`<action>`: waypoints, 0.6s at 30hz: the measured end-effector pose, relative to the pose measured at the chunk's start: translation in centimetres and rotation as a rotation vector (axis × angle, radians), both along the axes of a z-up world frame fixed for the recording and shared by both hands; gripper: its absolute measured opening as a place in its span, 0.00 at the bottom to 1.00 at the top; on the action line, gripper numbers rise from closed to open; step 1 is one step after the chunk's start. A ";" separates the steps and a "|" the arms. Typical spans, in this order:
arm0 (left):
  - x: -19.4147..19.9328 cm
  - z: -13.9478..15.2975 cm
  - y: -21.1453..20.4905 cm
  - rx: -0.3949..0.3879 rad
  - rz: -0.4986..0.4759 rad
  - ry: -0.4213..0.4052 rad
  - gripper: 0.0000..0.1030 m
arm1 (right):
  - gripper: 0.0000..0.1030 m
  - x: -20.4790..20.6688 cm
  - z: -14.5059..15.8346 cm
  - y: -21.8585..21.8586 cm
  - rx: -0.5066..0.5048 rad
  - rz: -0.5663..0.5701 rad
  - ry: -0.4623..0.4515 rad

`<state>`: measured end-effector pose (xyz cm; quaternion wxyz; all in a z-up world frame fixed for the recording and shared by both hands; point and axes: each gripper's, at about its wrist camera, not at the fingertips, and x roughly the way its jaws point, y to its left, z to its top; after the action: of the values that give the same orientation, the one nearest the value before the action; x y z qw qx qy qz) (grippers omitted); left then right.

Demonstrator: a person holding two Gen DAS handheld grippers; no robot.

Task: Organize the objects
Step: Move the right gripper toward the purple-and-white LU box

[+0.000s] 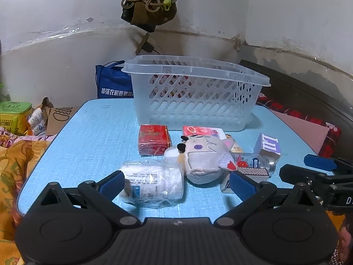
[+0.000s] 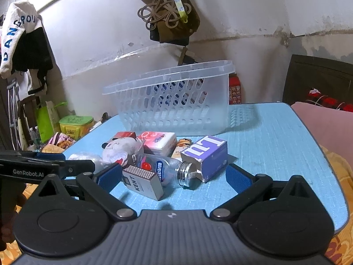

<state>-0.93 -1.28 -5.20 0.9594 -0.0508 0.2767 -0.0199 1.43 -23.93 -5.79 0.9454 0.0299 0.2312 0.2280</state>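
Note:
A clear slotted plastic basket (image 1: 194, 101) (image 2: 174, 103) stands at the back of the light blue table (image 1: 88, 145) (image 2: 275, 150). In front of it lie a red box (image 1: 154, 140), a pink tissue pack (image 1: 203, 131) (image 2: 158, 142), a grey plush toy (image 1: 205, 156) (image 2: 123, 150), a purple carton (image 1: 268, 146) (image 2: 206, 156), a small clear bottle (image 2: 169, 170), a grey matchbox (image 1: 253, 172) (image 2: 143, 182) and a wrapped white bottle (image 1: 154, 182). My left gripper (image 1: 176, 181) is open, with the wrapped bottle lying between its fingers untouched. My right gripper (image 2: 174, 176) is open around the matchbox and the clear bottle.
A blue bag (image 1: 112, 84) stands behind the table. Green tins (image 1: 13, 114) (image 2: 76, 124), snack packs and patterned bedding (image 1: 19, 154) lie to the left. A pink board (image 1: 306, 130) and dark headboard (image 2: 317, 81) are at the right. A bag with cords (image 2: 169, 15) hangs on the wall.

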 end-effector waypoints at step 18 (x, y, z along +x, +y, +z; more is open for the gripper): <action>0.0 0.1 0.3 -0.001 0.002 -0.009 0.99 | 0.95 -0.2 -0.1 0.0 -0.003 0.000 -0.006</action>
<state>-0.96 -1.02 -5.15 0.9606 -0.0517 0.2723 -0.0195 1.28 -23.96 -5.93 0.9460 0.0275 0.2288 0.2277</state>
